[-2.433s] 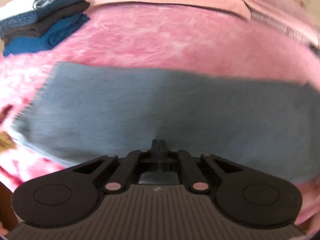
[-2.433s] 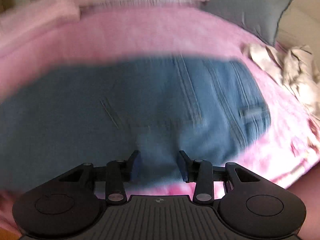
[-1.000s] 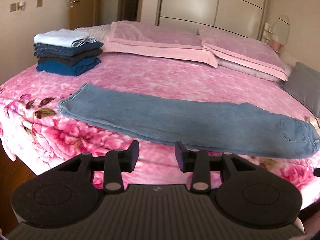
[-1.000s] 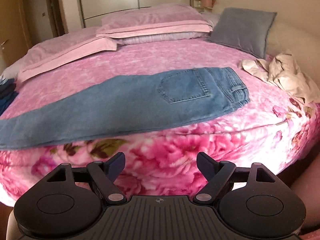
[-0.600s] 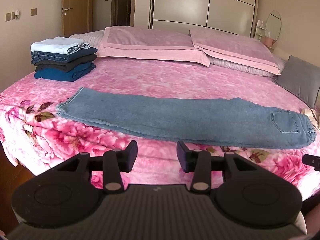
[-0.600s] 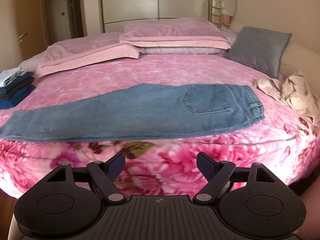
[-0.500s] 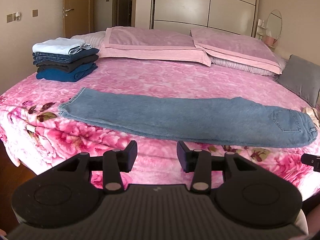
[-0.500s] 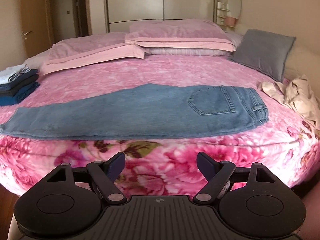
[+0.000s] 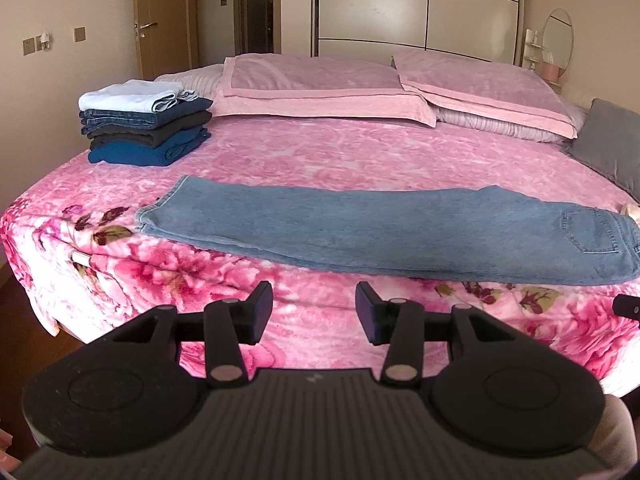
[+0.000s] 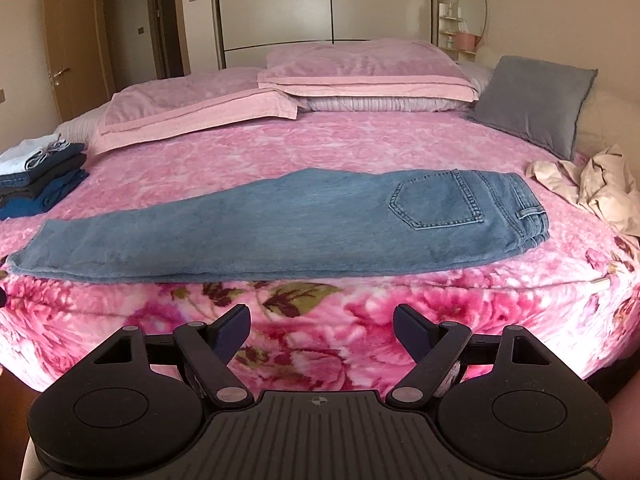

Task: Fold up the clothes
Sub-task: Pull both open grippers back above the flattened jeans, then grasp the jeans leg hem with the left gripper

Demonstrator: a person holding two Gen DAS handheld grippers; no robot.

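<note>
Jeans (image 9: 360, 228) lie flat across the pink bedspread (image 9: 320, 152) at your twelve o'clock, waist toward three. Your left gripper (image 9: 315, 312) is opening on nothing; your right gripper (image 10: 322, 330) stands wide apart, empty.

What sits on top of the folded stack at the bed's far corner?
A pale blue-white folded garment tops the stack; below it lie dark denim, a black piece, then a bright blue one. The stack hides the blanket under it.
</note>
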